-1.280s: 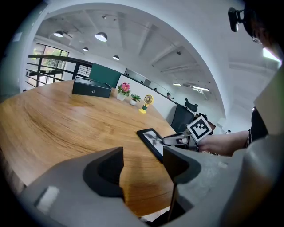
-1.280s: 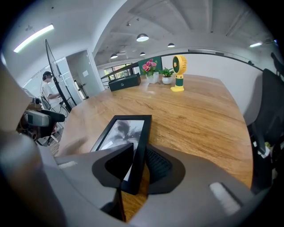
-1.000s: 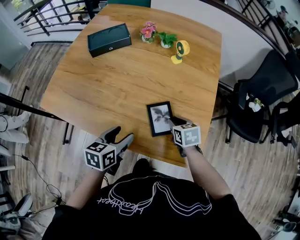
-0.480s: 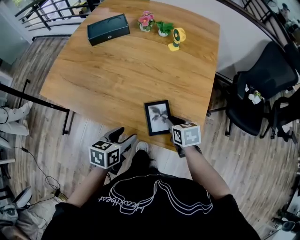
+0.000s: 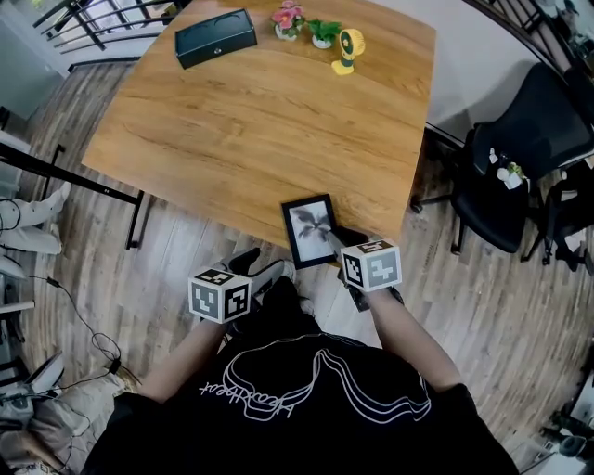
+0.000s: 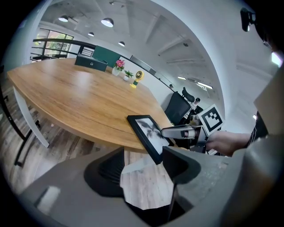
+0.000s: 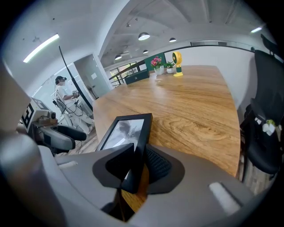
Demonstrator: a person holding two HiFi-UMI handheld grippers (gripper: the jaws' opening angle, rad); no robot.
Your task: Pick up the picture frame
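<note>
A black picture frame [image 5: 309, 230] with a grey plant print hangs out past the near edge of the wooden table [image 5: 260, 111]. My right gripper [image 5: 336, 243] is shut on the frame's near right edge, one jaw on its face and one behind; the right gripper view has the frame [image 7: 126, 137] pinched between the pads. My left gripper [image 5: 262, 271] is open and empty, off the table to the left of the frame, over the floor. From the left gripper view the frame [image 6: 146, 133] tilts beyond the open jaws.
At the table's far side sit a dark green box [image 5: 215, 37], a pink flower pot [image 5: 287, 19], a green plant pot [image 5: 323, 32] and a yellow desk fan [image 5: 349, 46]. Black office chairs [image 5: 529, 167] stand to the right. A railing [image 5: 83, 28] runs far left.
The frame has slid toward the table's near edge with the right gripper on it, now overhanging. The left gripper has come off the table edge and sits nearer my body.
</note>
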